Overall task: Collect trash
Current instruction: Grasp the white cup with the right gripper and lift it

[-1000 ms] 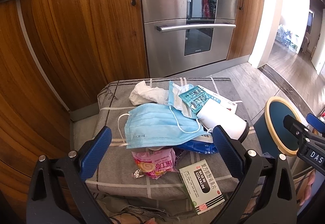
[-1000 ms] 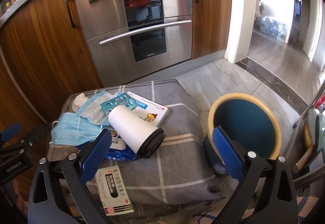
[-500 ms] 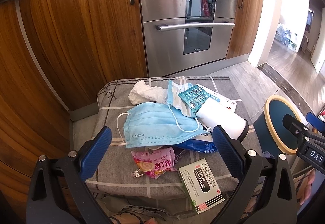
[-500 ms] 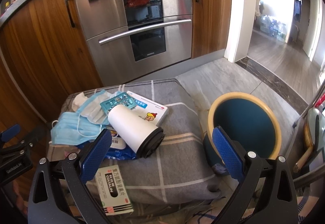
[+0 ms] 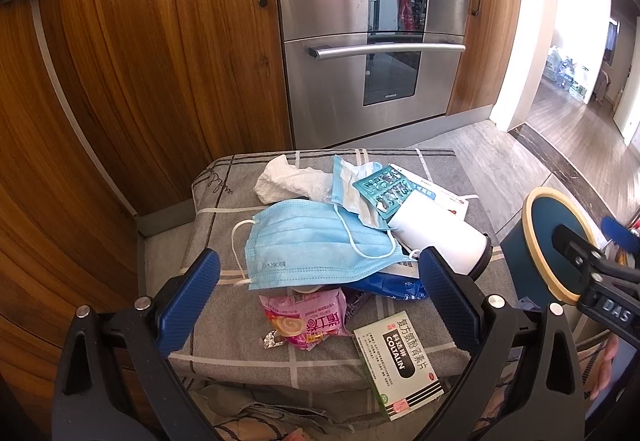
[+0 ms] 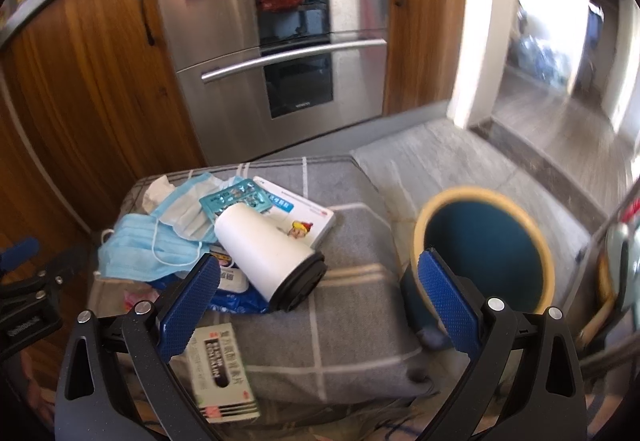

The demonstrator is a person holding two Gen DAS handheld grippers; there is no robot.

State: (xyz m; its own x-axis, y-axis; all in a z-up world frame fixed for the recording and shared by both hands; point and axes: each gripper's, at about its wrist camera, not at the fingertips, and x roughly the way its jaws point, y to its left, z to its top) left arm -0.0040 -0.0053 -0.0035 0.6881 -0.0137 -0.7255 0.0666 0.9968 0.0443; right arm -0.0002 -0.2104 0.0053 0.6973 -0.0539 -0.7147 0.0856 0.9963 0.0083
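Trash lies on a grey checked cushion (image 5: pixel 224 209): a blue face mask (image 5: pixel 312 245), a crumpled white tissue (image 5: pixel 288 181), a teal blister pack (image 5: pixel 384 191), a white cup (image 5: pixel 436 237) on its side, a pink snack wrapper (image 5: pixel 308 317) and a green-and-white Coltalin box (image 5: pixel 400 361). A blue bin (image 6: pixel 484 253) with a tan rim stands on the floor right of the cushion. My left gripper (image 5: pixel 316 305) is open above the cushion's near edge. My right gripper (image 6: pixel 318 305) is open and empty between the cup (image 6: pixel 268 253) and the bin.
Wooden cabinet doors (image 5: pixel 140 61) and a steel oven (image 5: pixel 372 41) stand close behind the cushion. Grey floor (image 6: pixel 448 161) runs right toward a doorway. A white medicine box (image 6: pixel 300 213) and a blue packet (image 6: pixel 236 301) lie under the cup.
The right wrist view has shifted and blurred slightly, as the right gripper moves. The left gripper has barely moved. No trash has shifted.
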